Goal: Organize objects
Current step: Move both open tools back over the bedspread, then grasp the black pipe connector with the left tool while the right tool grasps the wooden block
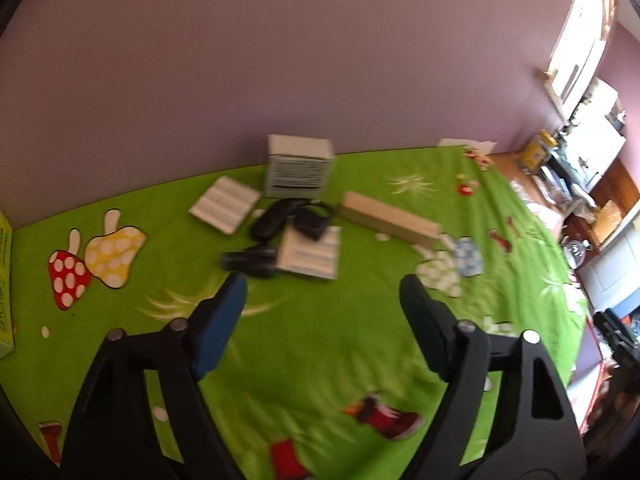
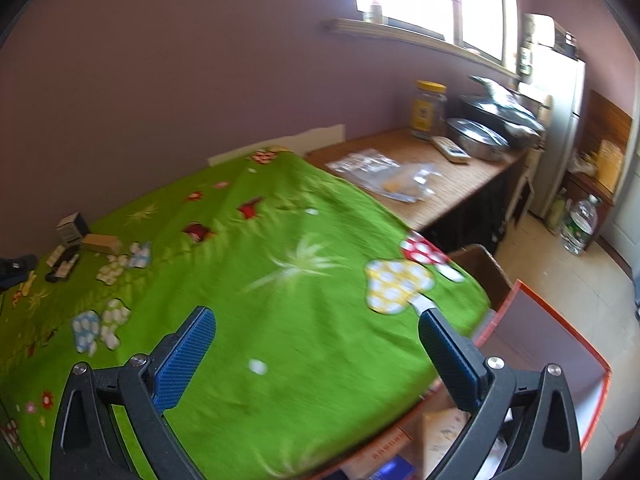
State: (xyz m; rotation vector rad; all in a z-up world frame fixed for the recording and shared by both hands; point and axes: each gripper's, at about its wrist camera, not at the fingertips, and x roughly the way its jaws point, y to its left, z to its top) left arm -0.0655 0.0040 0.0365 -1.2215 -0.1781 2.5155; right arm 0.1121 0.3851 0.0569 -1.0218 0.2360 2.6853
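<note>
Boxes and black items point(image 1: 280, 220) on green cloth point(image 1: 320, 340); left tongs point(image 1: 322, 292) and right tongs point(image 2: 316, 322) apart, empty.

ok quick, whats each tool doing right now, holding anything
left tool: open, nothing between its fingers, over the green cloth.
right tool: open, empty.

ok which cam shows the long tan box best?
Left wrist. The long tan box lies there mid-frame on the green cloth, full length visible beyond the open left gripper. The right wrist view shows it only small and blurred at the far left edge.
</note>
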